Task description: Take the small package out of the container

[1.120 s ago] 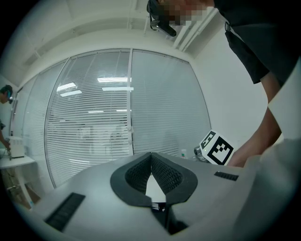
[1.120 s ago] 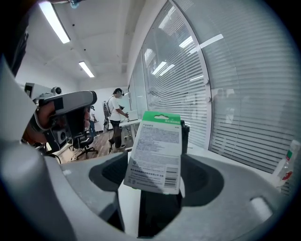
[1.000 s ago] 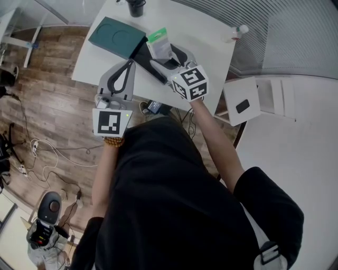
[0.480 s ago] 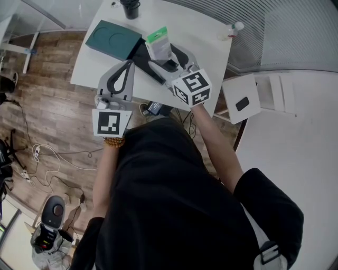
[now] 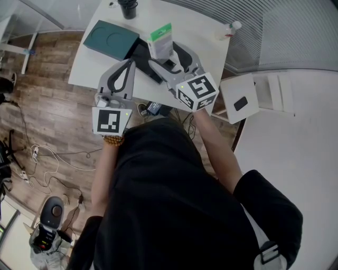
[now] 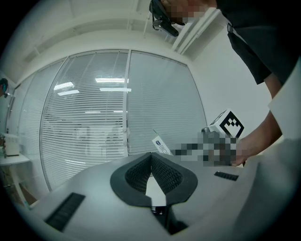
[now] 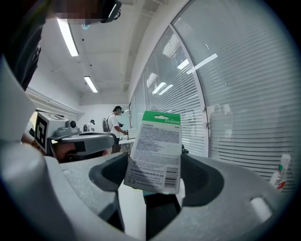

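Note:
The small package (image 5: 161, 39), white with a green top, stands upright between the jaws of my right gripper (image 5: 166, 54), above the table's middle. In the right gripper view the package (image 7: 155, 150) fills the centre and my right gripper (image 7: 155, 183) is shut on its lower edge. The dark green container (image 5: 111, 38) lies flat at the table's left, left of the package, with a black part (image 5: 141, 59) beside it. My left gripper (image 5: 128, 63) hovers near the table's front edge, shut and empty. In its own view my left gripper (image 6: 151, 159) has its tips meeting.
A white table (image 5: 203, 31) carries a black cup (image 5: 128, 8) at the back and a small bottle (image 5: 231, 29) at the right corner. A white stool (image 5: 240, 100) with a black object stands right of it. Cables lie on the wooden floor (image 5: 42, 153).
My right gripper has risen slightly with the package, its marker cube swinging toward me and to the right. The left gripper has stayed in place.

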`<act>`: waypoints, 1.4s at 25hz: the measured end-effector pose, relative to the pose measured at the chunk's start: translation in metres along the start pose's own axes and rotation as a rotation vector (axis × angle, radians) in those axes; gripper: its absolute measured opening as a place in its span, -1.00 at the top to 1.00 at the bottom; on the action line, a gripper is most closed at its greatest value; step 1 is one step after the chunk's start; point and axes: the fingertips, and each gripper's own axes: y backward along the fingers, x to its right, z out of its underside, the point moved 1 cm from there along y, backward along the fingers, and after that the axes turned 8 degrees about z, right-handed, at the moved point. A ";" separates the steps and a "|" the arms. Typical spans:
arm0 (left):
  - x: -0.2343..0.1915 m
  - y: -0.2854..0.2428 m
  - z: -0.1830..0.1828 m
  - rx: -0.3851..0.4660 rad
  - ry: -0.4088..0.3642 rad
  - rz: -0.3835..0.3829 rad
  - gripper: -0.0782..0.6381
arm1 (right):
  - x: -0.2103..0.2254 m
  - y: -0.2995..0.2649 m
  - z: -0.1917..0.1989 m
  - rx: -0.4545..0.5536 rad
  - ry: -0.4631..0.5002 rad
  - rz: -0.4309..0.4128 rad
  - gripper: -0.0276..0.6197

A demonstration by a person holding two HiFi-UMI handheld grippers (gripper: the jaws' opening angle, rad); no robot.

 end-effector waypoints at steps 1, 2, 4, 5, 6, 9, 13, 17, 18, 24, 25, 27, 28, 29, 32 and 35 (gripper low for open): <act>0.001 0.000 0.000 0.000 -0.002 0.001 0.76 | -0.001 0.001 -0.003 0.011 -0.004 -0.004 -0.15; 0.002 0.000 0.000 0.001 -0.003 0.002 0.76 | -0.002 0.003 -0.006 0.021 -0.005 -0.006 -0.15; 0.003 0.000 -0.001 0.002 -0.002 0.002 0.76 | -0.004 0.005 -0.011 0.036 -0.002 -0.009 -0.15; 0.003 0.000 -0.002 0.002 0.000 0.002 0.76 | -0.005 0.007 -0.013 0.044 0.000 -0.011 -0.15; 0.004 0.000 -0.002 0.002 0.001 0.002 0.76 | -0.007 0.008 -0.016 0.054 0.003 -0.016 -0.15; 0.005 -0.001 -0.003 0.002 -0.006 0.004 0.76 | -0.010 0.012 -0.023 0.095 0.007 -0.039 -0.15; 0.008 -0.001 -0.001 0.003 -0.004 0.002 0.76 | -0.014 0.016 -0.030 0.138 0.023 -0.055 -0.15; 0.008 0.000 -0.001 0.002 0.005 -0.001 0.76 | -0.016 0.018 -0.034 0.158 0.033 -0.057 -0.15; 0.008 0.000 0.000 0.002 0.007 -0.001 0.76 | -0.016 0.018 -0.035 0.162 0.034 -0.056 -0.15; 0.008 -0.001 0.002 -0.002 0.006 0.002 0.76 | -0.018 0.020 -0.041 0.193 0.033 -0.062 -0.15; 0.008 -0.001 0.002 -0.002 0.007 0.003 0.76 | -0.019 0.020 -0.042 0.199 0.029 -0.063 -0.15; 0.008 0.000 0.002 -0.002 0.011 0.003 0.76 | -0.019 0.021 -0.044 0.206 0.025 -0.062 -0.15; 0.008 0.000 0.002 -0.002 0.011 0.003 0.76 | -0.019 0.021 -0.044 0.209 0.025 -0.061 -0.15; 0.008 0.001 0.002 -0.001 0.011 0.003 0.76 | -0.019 0.021 -0.045 0.210 0.026 -0.061 -0.15; 0.008 0.002 0.002 0.000 0.009 0.004 0.76 | -0.021 0.022 -0.047 0.219 0.025 -0.062 -0.15; 0.007 0.002 0.002 -0.001 0.007 0.006 0.76 | -0.021 0.022 -0.048 0.226 0.020 -0.058 -0.15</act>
